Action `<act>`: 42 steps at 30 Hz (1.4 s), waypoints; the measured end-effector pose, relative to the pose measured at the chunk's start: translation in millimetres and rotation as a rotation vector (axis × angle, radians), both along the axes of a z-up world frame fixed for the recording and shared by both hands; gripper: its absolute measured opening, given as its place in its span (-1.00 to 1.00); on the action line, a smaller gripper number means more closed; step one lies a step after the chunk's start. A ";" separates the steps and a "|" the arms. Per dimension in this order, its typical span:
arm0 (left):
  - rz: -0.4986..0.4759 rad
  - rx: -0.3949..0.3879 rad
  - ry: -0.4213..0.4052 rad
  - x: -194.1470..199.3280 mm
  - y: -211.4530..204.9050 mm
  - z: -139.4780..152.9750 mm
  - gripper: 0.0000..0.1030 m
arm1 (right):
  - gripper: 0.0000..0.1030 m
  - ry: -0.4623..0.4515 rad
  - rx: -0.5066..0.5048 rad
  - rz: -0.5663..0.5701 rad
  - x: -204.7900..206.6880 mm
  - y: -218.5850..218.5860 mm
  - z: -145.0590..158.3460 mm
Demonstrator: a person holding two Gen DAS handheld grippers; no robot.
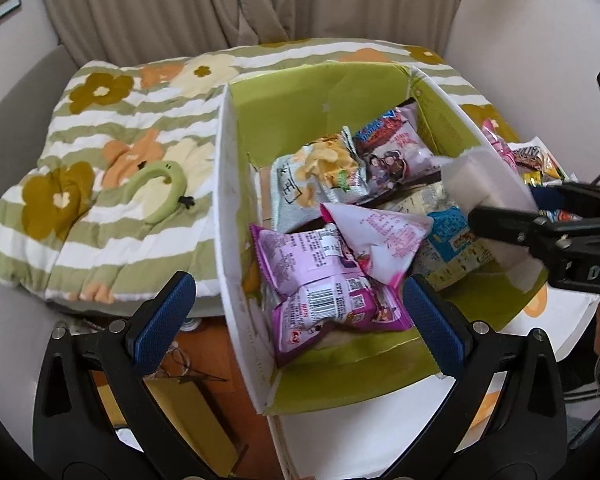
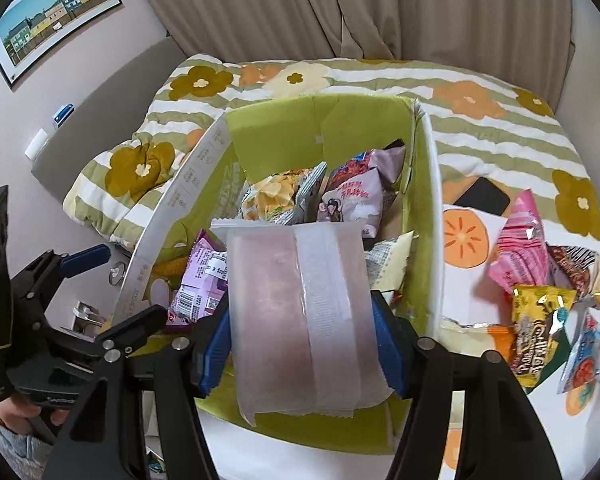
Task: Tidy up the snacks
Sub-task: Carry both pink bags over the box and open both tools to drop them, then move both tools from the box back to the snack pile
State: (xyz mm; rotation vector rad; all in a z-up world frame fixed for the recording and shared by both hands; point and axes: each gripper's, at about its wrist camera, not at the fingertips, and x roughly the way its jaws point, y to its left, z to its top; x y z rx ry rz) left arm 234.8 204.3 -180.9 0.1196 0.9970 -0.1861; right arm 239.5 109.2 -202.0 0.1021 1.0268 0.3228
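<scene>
A white cardboard box (image 1: 225, 200) with a green lining stands on a flowered quilt and holds several snack packets. My left gripper (image 1: 296, 296) hangs open over its near end. A purple packet (image 1: 320, 292) lies in the box below the wide gap between the pads, which do not touch it. Behind it lie a grey chips packet (image 1: 320, 172) and a lilac packet (image 1: 396, 148). My right gripper (image 2: 302, 320) is shut on a translucent whitish packet (image 2: 296, 300), held upright above the box (image 2: 428, 200). In the left wrist view that gripper (image 1: 540, 220) comes in from the right.
Loose snacks lie to the right of the box, among them a pink packet (image 2: 520, 244) and a yellow one (image 2: 536, 328). A black phone (image 2: 484, 196) rests on the quilt (image 2: 500, 140). A green soft ring (image 1: 160, 188) lies to the left. Scissors (image 1: 192, 376) lie on the floor below.
</scene>
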 end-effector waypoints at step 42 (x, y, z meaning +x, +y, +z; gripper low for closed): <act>-0.038 -0.085 -0.165 -74.3 -69.7 69.3 0.99 | 1.00 -0.258 0.009 -0.170 -108.4 -86.9 74.9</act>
